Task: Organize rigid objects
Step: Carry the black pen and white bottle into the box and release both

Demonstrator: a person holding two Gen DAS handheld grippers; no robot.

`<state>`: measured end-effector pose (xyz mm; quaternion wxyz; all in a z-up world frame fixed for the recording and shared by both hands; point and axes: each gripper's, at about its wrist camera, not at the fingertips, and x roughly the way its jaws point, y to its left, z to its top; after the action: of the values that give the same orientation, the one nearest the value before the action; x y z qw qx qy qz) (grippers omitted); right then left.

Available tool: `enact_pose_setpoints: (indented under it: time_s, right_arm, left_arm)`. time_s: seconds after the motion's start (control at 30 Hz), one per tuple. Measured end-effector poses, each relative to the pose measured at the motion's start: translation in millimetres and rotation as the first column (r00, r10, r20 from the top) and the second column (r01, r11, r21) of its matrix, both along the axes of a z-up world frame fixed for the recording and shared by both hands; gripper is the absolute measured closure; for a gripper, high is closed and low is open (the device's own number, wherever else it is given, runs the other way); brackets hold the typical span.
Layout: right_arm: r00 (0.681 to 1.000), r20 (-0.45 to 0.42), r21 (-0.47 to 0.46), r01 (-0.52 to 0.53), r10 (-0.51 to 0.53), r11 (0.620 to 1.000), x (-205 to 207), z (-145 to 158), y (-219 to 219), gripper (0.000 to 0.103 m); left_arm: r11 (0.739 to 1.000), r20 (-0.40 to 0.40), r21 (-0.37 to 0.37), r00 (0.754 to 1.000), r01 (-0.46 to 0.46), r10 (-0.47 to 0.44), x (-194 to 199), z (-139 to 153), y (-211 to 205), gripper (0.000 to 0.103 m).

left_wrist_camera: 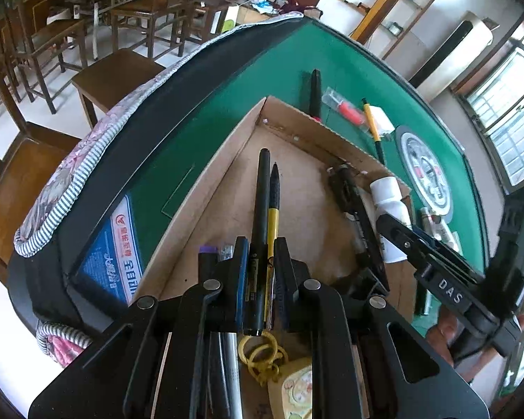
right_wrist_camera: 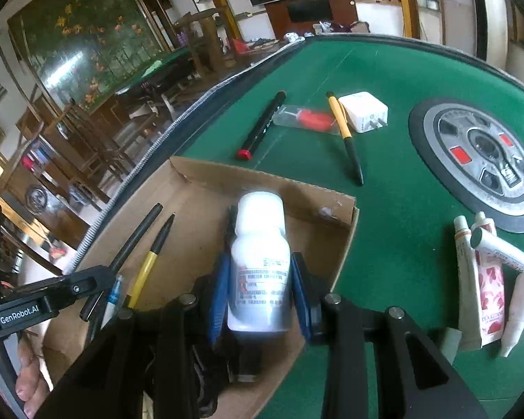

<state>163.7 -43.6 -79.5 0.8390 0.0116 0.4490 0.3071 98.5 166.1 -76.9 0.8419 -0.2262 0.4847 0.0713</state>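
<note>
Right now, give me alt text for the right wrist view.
The right gripper clamps a white bottle over a cardboard tray on a green table. At left, the left gripper holds two pens above the tray.

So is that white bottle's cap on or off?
On. The white bottle, clamped between the right gripper's blue pads over the cardboard box, has its white cap seated on top. How tightly it is screwed cannot be told.
</note>
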Motion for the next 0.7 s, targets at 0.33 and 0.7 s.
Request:
enact_pose_setpoints:
  time_s: [0.33,0.7]
  right_arm:
    - [0.998,0.060,-0.086,0.019,-0.014,0.996,-3,-4,9,0.069]
    - [1.000,0.006,0.087,0.022,-0.023,0.996,-4,2,-7,0.051]
  left_arm:
    - [0.999,-0.054,0.044,0.998,0.015,-0.013,8,-10,-4,0.089]
    - [1.000,-0.051,0.017,0.998,0.026,-0.025,4,-4,-10,0.076]
